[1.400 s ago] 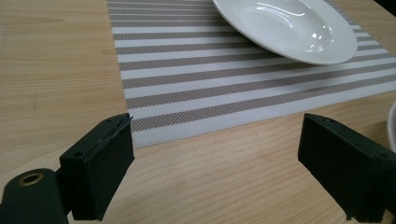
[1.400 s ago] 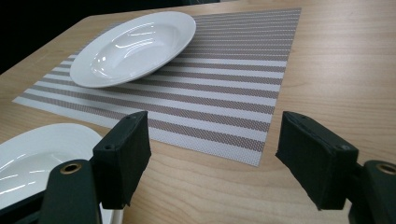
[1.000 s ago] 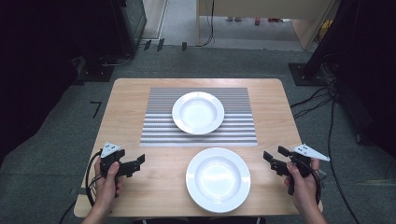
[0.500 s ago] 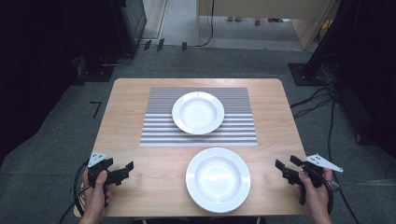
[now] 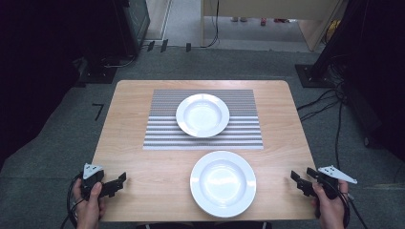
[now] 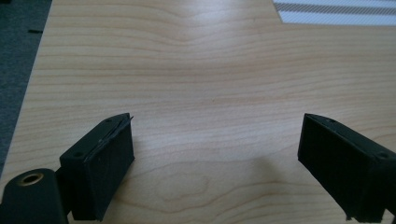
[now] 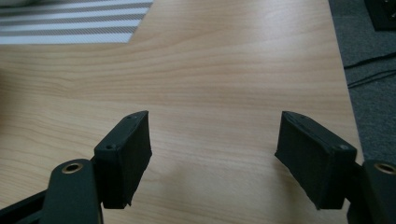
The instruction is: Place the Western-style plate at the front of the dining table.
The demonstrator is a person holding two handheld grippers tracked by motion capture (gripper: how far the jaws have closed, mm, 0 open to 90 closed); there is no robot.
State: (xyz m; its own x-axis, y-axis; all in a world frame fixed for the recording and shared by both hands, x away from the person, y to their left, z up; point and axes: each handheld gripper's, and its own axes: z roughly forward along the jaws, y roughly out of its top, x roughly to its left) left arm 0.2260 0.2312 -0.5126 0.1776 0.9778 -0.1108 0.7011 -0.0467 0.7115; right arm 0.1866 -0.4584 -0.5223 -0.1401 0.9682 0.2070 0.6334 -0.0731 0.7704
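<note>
Wooden table (image 5: 143, 143); two round glossy white plates (image 5: 223, 182); striped mat (image 5: 162, 129).

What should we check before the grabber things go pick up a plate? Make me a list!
1. Left gripper open and holding nothing: ok, its jaws stand wide apart over bare wood.
2. Right gripper open and holding nothing: ok, same.
3. Near plate free to grab: ok, it sits on the bare table between the two grippers, with nothing on it.
4. Far plate free: ok, it rests on the striped mat with nothing on it, apart from the near plate.
5. Grippers touching a plate: not ok, both sit at the table's near corners.
6. Which plate goes first: cannot tell.
</note>
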